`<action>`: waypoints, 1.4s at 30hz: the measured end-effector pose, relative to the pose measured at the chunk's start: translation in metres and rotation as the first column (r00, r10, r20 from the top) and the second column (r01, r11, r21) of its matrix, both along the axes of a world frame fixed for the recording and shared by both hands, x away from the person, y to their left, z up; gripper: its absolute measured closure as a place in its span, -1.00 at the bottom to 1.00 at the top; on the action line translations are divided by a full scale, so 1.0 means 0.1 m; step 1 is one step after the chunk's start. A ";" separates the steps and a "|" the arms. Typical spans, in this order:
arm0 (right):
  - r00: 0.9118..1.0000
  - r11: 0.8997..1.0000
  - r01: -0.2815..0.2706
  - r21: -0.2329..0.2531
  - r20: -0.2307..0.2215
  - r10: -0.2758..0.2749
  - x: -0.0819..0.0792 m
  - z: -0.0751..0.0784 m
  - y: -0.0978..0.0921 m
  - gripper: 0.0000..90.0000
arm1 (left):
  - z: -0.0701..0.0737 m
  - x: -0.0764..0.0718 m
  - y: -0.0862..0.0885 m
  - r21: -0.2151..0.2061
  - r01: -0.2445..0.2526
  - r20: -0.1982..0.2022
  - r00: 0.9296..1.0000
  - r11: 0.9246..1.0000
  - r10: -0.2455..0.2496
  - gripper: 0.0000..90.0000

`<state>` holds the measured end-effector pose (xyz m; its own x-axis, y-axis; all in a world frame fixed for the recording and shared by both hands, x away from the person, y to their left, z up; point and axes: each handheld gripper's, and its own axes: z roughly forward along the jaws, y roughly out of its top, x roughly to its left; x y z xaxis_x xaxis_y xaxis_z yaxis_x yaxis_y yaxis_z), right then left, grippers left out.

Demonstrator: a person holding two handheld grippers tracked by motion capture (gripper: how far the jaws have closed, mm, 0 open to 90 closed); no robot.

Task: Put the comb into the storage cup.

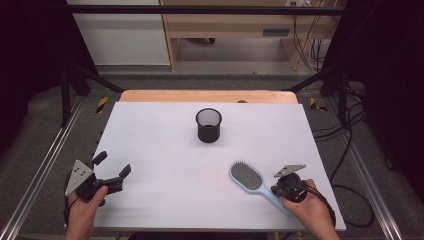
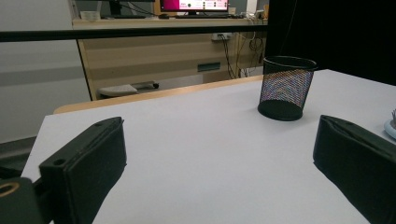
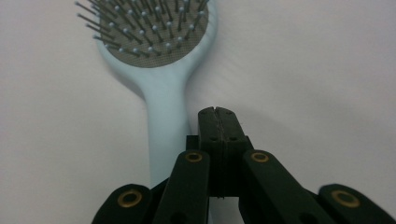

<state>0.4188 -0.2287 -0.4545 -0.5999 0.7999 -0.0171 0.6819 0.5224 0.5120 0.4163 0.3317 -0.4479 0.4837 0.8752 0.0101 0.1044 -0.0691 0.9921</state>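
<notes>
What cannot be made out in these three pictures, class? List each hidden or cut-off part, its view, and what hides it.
1. Hairbrush handle end: right gripper view, covered by the right tool; high view, under the hand.
2. Hairbrush head: right gripper view, cut by the top edge; left gripper view, only a sliver at the right edge.
3. Mesh pen cup contents: high view, too small and dark to tell.
4. Left tool jaw tips: left gripper view, cut by the bottom and right edges.

White table sheet point(image 1: 165, 150) is lying mostly bare btwn the grippers. Black mesh cup point(image 1: 208, 125) is standing upper centre, only upright obstacle. Light-blue paddle hairbrush point(image 1: 248, 178) is lying flat lower right, blocking low passes there.
</notes>
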 end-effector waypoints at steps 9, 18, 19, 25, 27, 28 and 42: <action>1.000 1.000 -0.012 0.026 0.004 0.012 -0.10 -0.02 0.04 1.00 | 0.00 0.00 -0.02 0.009 0.009 -0.002 1.000 1.000 -0.009 -0.94; 0.997 0.994 0.030 0.106 0.073 -0.038 -0.15 0.04 -0.06 0.93 | 0.00 -0.01 -0.03 0.018 0.015 0.000 1.000 1.000 -0.015 -0.94; 0.994 0.990 0.028 0.139 0.100 -0.042 -0.17 0.08 -0.06 0.79 | 0.00 -0.01 -0.03 0.019 0.015 0.000 1.000 1.000 -0.015 -0.94; 0.989 0.987 -0.023 0.161 0.150 -0.001 -0.26 0.12 0.02 0.29 | 0.01 -0.02 -0.03 0.023 0.015 0.004 1.000 1.000 -0.016 -0.94; 0.989 0.988 -0.027 0.153 0.145 0.004 -0.27 0.10 0.04 0.08 | 0.01 -0.02 -0.03 0.024 0.016 0.003 1.000 1.000 -0.016 -0.94; 0.989 0.988 -0.027 0.153 0.145 0.004 -0.27 0.10 0.04 0.08 | 0.01 -0.02 -0.03 0.024 0.016 0.003 1.000 1.000 -0.016 -0.94; 0.995 0.994 -0.015 0.106 0.097 0.005 -0.20 -0.07 0.22 -0.75 | 0.01 -0.03 -0.03 0.026 0.015 0.006 1.000 1.000 -0.016 -0.94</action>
